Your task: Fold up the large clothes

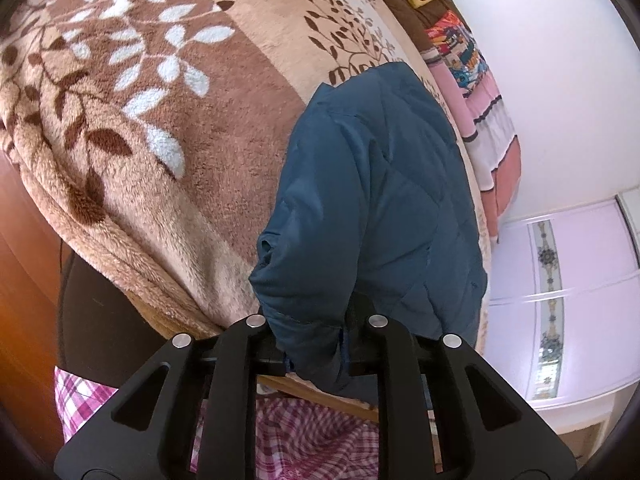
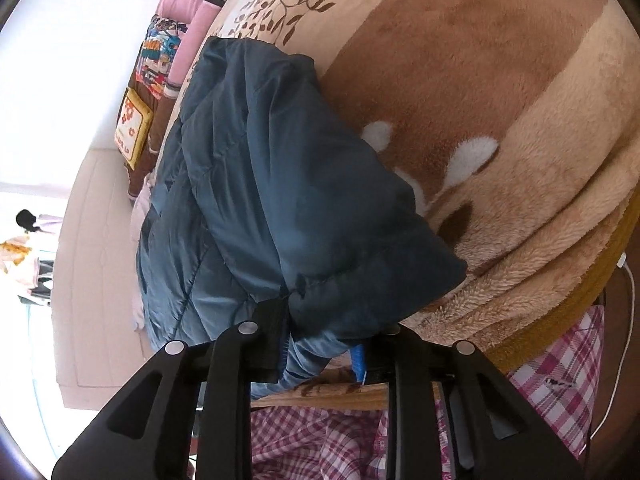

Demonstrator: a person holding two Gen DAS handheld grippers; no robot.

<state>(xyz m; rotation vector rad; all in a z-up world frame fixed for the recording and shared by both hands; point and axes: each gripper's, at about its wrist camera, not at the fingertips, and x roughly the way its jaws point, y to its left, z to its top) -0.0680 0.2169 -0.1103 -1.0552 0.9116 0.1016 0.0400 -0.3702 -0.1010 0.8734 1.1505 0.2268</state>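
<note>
The left gripper (image 1: 316,344) is clamped on the near edge of the jacket (image 1: 372,208): blue quilted cloth bunches between its two black fingers (image 1: 240,344) and hangs a little below them. The right gripper (image 2: 324,344) pinches the same near edge; dark blue fabric fills the gap between its fingers (image 2: 272,340), and a bright blue strip, perhaps a zipper, shows at the inner side of the right finger.

From both grips the jacket (image 2: 272,184) runs away across the bed, lying folded into a long, narrow bundle on the blanket (image 1: 160,120). In the right wrist view a top layer lies doubled over a lower one, its corner jutting toward the blanket's fluffy hem. The jacket's far end reaches the leaf-patterned band of the blanket (image 2: 480,80).

The blanket is tan and brown plush with white and dark leaves. It drapes over the bed's near edge, where a wooden rail (image 2: 320,394) shows just under the grippers. Below the rail is pink plaid cloth (image 1: 320,432).

Beyond the jacket, pink and patterned bedding (image 1: 480,92) is stacked along the white wall (image 1: 540,40). A wardrobe (image 1: 560,280) with pale lilac doors stands past the bed in the left wrist view.
</note>
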